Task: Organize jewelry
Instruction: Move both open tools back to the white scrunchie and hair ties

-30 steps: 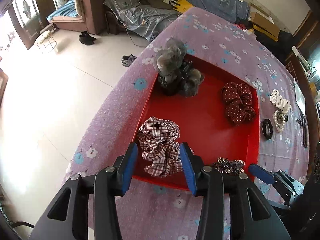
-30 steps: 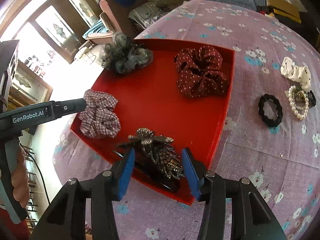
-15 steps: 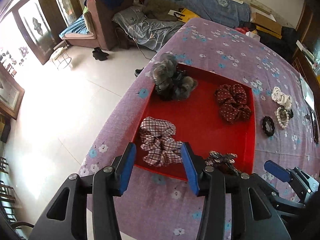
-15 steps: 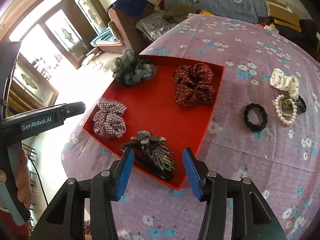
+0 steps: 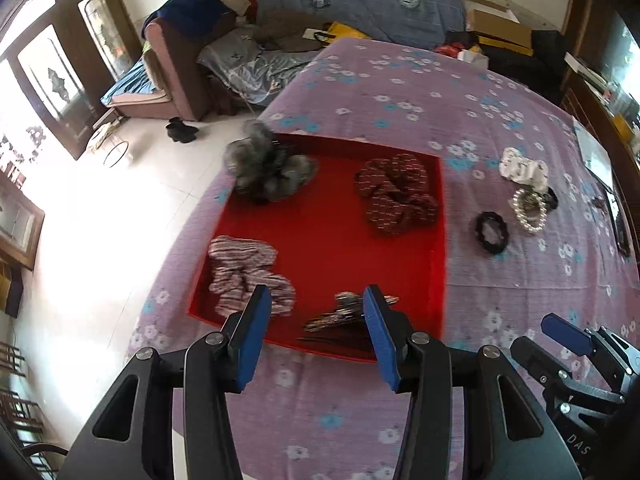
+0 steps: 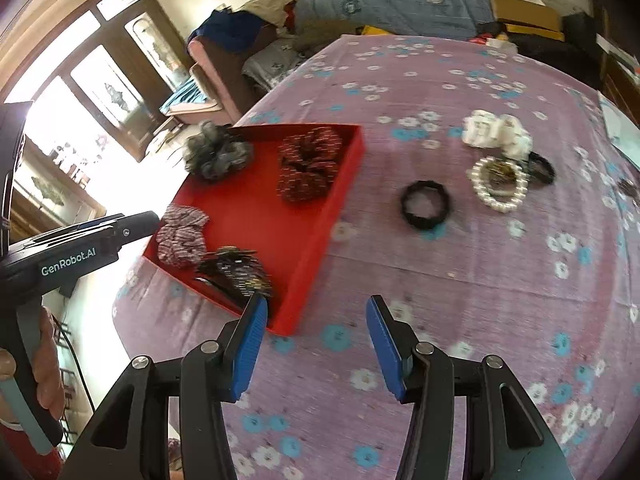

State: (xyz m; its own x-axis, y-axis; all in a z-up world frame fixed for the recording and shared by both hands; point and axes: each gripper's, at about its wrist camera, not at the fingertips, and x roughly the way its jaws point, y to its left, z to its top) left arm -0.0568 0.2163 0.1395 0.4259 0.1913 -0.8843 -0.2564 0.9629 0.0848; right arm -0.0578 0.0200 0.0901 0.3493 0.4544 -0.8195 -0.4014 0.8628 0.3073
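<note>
A red tray [image 5: 332, 236] [image 6: 312, 248] holds a grey scrunchie [image 5: 266, 170], a dark red dotted scrunchie [image 5: 394, 196], a plaid scrunchie [image 5: 244, 272] and a beaded hair clip [image 5: 346, 316] [image 6: 236, 270]. To its right on the cloth lie a black hair tie [image 5: 491, 232] [image 6: 425, 204], a pearl bracelet [image 5: 528, 210] [image 6: 498, 182] and a white scrunchie [image 5: 522, 168] [image 6: 496, 132]. My left gripper [image 5: 316, 328] is open and empty above the tray's near edge. My right gripper [image 6: 316, 336] is open and empty above the cloth, right of the tray's near corner.
The table wears a purple flowered cloth [image 6: 480, 300]. Its left edge drops to a white tiled floor [image 5: 100, 208]. A sofa [image 5: 180, 76] and a blue-covered bench [image 5: 360, 4] stand behind. A second black hair tie [image 6: 542, 168] lies beside the pearls.
Both grippers have pulled back and risen from the tray. The right gripper has swung right, off the hair clip and over the cloth. Both stay open.
</note>
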